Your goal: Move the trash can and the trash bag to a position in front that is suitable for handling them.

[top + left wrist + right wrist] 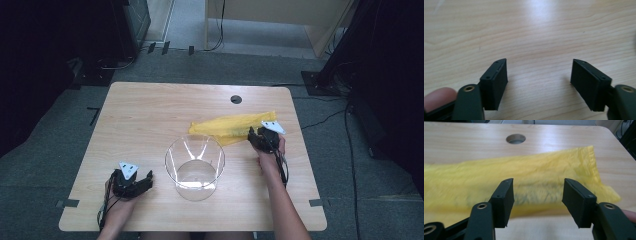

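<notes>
Over on the left, the left gripper [145, 183] is sitting low by the near-left corner of the table [150, 107], jaws released, nothing but bare wood lying between them and open board stretching away behind it. At centre, the clear plastic container [195, 167] is standing near the near edge. To the right, the right gripper [254, 136] is hovering at the yellow bag [235, 126], jaws spread apart, not pinching it; the bag is lying flat, reaching toward the table's right edge, with the cable hole [236, 99] beyond it.
</notes>
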A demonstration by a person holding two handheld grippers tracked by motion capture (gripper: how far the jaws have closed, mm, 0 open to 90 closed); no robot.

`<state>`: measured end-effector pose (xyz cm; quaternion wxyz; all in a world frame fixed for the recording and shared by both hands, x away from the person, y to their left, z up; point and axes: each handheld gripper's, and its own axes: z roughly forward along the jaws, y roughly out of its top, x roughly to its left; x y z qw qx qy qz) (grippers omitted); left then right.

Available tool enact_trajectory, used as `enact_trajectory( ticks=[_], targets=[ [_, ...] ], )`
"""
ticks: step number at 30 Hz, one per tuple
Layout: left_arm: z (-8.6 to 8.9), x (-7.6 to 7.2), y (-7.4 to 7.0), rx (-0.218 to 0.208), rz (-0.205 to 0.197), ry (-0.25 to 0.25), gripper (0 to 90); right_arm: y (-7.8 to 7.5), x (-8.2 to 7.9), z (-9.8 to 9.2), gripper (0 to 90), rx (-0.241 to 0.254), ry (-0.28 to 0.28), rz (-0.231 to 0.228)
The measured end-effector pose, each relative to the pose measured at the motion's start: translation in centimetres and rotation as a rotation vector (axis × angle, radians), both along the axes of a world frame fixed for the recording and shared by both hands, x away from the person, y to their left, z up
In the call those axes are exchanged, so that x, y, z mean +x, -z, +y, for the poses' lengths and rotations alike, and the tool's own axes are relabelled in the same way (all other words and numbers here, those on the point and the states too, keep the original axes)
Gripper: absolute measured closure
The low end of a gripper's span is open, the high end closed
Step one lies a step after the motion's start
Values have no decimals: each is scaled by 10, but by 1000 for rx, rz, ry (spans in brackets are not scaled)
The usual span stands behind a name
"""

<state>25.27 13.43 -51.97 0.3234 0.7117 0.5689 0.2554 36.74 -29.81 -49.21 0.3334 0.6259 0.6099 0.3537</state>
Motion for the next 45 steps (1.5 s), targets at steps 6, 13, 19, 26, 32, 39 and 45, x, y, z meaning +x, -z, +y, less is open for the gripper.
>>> enact_trajectory(
  ticks=[6, 13, 19, 26, 32, 39, 45],
  targets=[
    [2, -2, 0, 8, 5, 0, 236, 6, 30, 1, 473, -33, -35, 47],
    [2, -4, 0, 5, 4, 16, 236, 20, 43, 8, 486, -48, -64, 170],
    [2, -4, 0, 6, 5, 22, 235, 25, 36, 8, 501, -19, -76, 196],
    [1, -4, 0, 4, 4, 26, 236, 27, 11, 11, 500, -21, -62, 176],
    [1, -4, 0, 10, 6, 37, 236, 29, -25, 14, 469, -24, -69, 166],
    [0, -4, 0, 7, 5, 40, 237, 29, -69, 12, 436, -13, -79, 165],
    [0, -3, 0, 8, 7, 45, 236, 13, -106, 12, 404, 2, -182, 103]
  ],
)
